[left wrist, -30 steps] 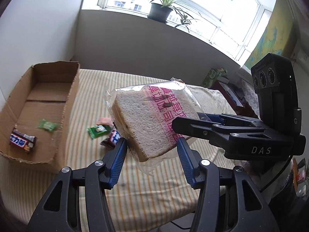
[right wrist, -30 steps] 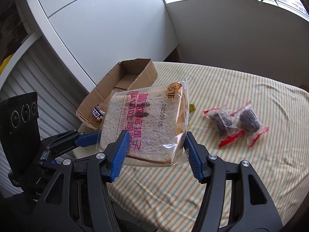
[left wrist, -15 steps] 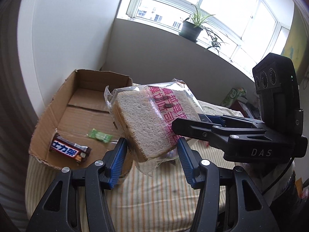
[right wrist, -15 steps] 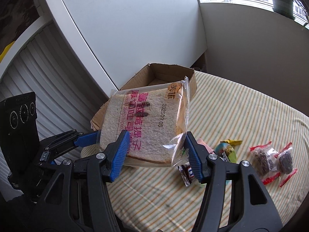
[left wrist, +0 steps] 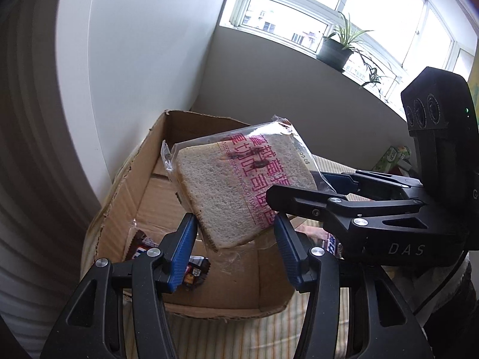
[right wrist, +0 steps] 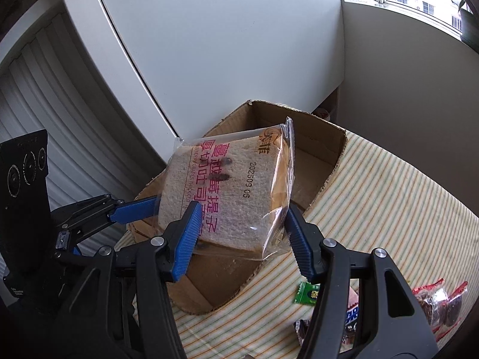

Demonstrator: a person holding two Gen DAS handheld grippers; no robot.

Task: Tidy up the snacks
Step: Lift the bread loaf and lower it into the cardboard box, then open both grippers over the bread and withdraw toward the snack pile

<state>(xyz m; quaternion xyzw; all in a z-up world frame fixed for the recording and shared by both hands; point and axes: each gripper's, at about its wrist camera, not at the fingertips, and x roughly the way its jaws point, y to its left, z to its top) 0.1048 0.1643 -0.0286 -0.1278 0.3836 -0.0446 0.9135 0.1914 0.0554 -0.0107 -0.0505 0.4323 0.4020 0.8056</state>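
Both tools point down at a slant over the cardboard box (left wrist: 143, 206), which sits at the corner of the striped counter (right wrist: 389, 203). The left tool (left wrist: 235, 239) and right tool (right wrist: 242, 224), each about half spread, are clamped on opposite edges of the bagged toast (left wrist: 236, 188), held tilted above the box

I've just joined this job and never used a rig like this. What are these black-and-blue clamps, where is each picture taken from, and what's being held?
These are two handheld grippers, each with a camera looking along its fingers. The left gripper and right gripper together hold one bagged bread slice over a cardboard box, each clamped on a different edge. The box holds a chocolate bar. On the striped cloth lie a green candy and red-wrapped snacks.
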